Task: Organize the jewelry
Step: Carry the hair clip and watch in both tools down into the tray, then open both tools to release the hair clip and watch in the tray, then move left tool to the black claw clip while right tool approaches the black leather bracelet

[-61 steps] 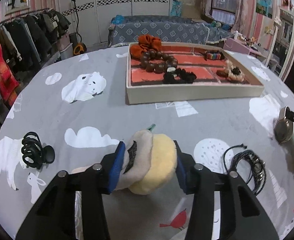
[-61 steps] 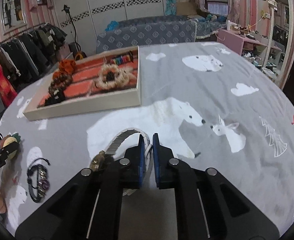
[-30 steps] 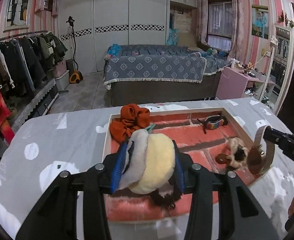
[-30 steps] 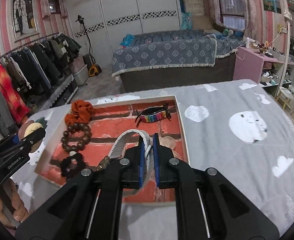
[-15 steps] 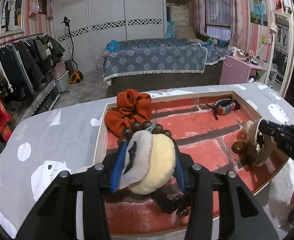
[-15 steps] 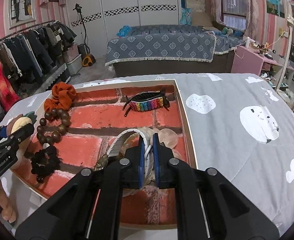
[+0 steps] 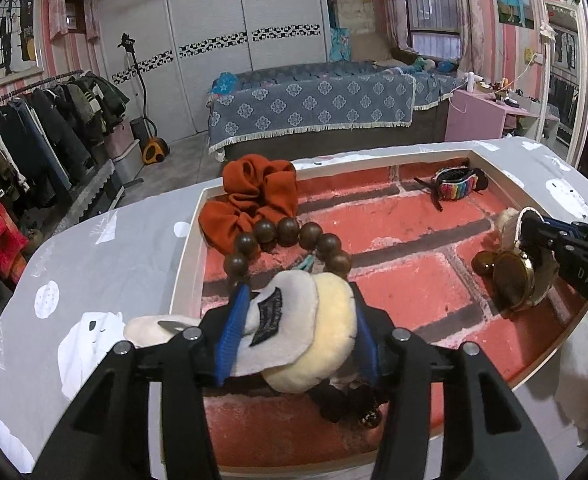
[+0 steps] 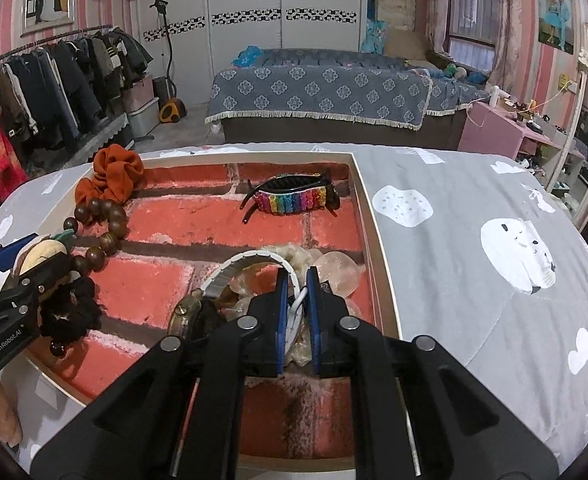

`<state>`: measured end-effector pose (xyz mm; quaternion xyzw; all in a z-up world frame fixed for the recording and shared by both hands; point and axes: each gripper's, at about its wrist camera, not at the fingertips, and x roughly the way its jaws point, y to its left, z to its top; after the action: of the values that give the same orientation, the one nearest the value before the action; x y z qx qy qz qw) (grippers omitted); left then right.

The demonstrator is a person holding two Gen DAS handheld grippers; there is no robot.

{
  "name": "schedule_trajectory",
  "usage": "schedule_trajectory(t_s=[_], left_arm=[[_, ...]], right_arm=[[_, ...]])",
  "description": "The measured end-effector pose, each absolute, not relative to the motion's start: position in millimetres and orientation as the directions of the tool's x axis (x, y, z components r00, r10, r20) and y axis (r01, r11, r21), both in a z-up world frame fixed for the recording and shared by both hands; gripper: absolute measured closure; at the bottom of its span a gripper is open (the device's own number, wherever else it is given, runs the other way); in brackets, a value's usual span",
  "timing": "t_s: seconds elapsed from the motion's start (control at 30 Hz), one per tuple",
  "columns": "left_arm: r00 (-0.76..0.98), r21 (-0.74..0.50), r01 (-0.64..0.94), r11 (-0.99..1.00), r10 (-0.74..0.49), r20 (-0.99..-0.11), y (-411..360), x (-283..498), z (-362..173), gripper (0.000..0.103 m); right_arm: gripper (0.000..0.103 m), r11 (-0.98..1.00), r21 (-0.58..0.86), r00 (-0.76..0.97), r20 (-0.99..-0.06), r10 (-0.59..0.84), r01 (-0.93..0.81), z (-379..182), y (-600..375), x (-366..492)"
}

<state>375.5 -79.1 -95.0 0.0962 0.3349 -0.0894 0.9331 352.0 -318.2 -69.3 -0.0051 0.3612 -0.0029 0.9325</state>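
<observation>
Grey cloth covers the bench (image 8: 473, 208) under the tray (image 8: 367, 216). Low in frame, the left tool (image 7: 294, 332) is opening around a plush clip (image 7: 313, 328); the right tool (image 8: 294, 312) is opening around a watch (image 8: 230, 280), both resting directly over the tray floor.

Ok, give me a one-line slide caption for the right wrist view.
Right gripper, jaws opening, lowers a white-banded watch into the brick-print tray beside the rainbow hair clip.

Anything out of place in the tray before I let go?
Mostly tidy. The orange scrunchie hangs over the tray rim at its far-left corner. The watch sits on the translucent hairpiece, not the tray floor.
</observation>
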Motion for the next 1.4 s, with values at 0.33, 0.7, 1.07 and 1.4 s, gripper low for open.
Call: schedule_trajectory(t_s=[0.33, 0.7, 1.07, 1.4], left_arm=[[0.728, 0.052, 0.245, 0.968, -0.148, -0.670, -72.6, 377.5, -95.2, 0.047], [0.735, 0.014, 0.217, 0.976, -0.154, -0.660, -58.4, 345.8, -64.0, 0.019], [0.774, 0.014, 0.159, 0.987, -0.116, -0.623, -20.0, 292.4, -29.7, 0.009], [0.783, 0.062, 0.060, 0.996, -0.008, -0.623, 32.4, 259.8, -31.9, 0.008]], right_arm=[[0.055, 1.000, 0.008, 0.745, -0.667, 0.014, -0.012, -61.7, -322.4, 343.6], [0.005, 1.000, 0.006, 0.803, -0.596, -0.004, 0.010, -19.9, -328.5, 305.5], [0.004, 0.999, 0.010, 0.817, -0.576, -0.034, 0.048, -8.6, -314.9, 244.7], [0.004, 0.996, 0.082, 0.810, -0.586, 0.035, 0.016, -11.4, -293.5, 191.6]])
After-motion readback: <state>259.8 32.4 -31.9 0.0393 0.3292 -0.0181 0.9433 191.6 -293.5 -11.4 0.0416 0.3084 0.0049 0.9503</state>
